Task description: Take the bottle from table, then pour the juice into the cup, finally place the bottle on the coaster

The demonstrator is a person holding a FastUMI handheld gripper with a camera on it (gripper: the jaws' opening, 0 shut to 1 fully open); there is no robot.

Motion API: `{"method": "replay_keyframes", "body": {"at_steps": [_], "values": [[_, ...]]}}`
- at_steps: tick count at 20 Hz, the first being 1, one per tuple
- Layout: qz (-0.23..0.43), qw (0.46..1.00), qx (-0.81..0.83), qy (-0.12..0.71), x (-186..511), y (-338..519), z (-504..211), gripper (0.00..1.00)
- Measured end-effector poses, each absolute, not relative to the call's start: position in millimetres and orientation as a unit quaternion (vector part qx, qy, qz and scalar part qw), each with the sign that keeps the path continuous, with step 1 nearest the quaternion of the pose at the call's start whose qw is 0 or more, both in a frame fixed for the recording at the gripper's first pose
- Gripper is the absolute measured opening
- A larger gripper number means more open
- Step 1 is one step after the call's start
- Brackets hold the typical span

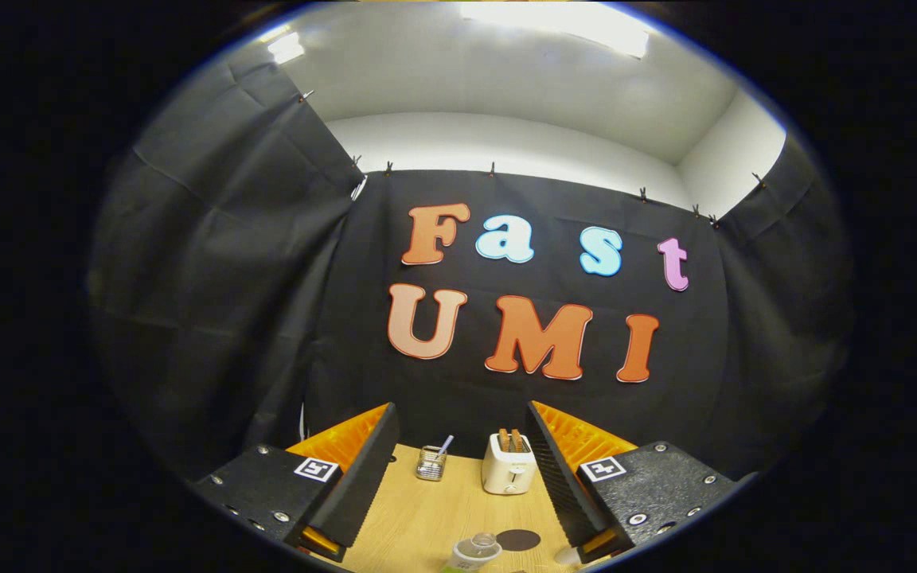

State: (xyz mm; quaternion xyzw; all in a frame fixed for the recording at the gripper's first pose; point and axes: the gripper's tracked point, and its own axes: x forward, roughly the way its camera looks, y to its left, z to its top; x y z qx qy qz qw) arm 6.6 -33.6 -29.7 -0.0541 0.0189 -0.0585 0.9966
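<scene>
Two fingers of the gripper stand wide apart above a wooden table, holding nothing. Nearest, low between them, the bottle stands with its cap uppermost; a dark round coaster lies just beside it. Farther off stand a white toaster and a wire holder with a utensil.

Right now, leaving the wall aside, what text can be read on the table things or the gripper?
None is readable.
On the open gripper, the square markers: patterns, not words.
On the bottle: label too small to read.
On the toaster: no legible marking.
</scene>
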Motion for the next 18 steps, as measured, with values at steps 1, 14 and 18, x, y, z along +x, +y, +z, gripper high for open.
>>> {"method": "replay_keyframes", "body": {"at_steps": [1,14,18], "values": [[-0.064,0.996,-0.052,0.018,6,-37,-36,0.95],[-0.090,0.993,0.011,0.069,-11,-64,-187,0.95],[-0.099,0.989,0.027,0.106,-16,-72,-237,0.95]]}}
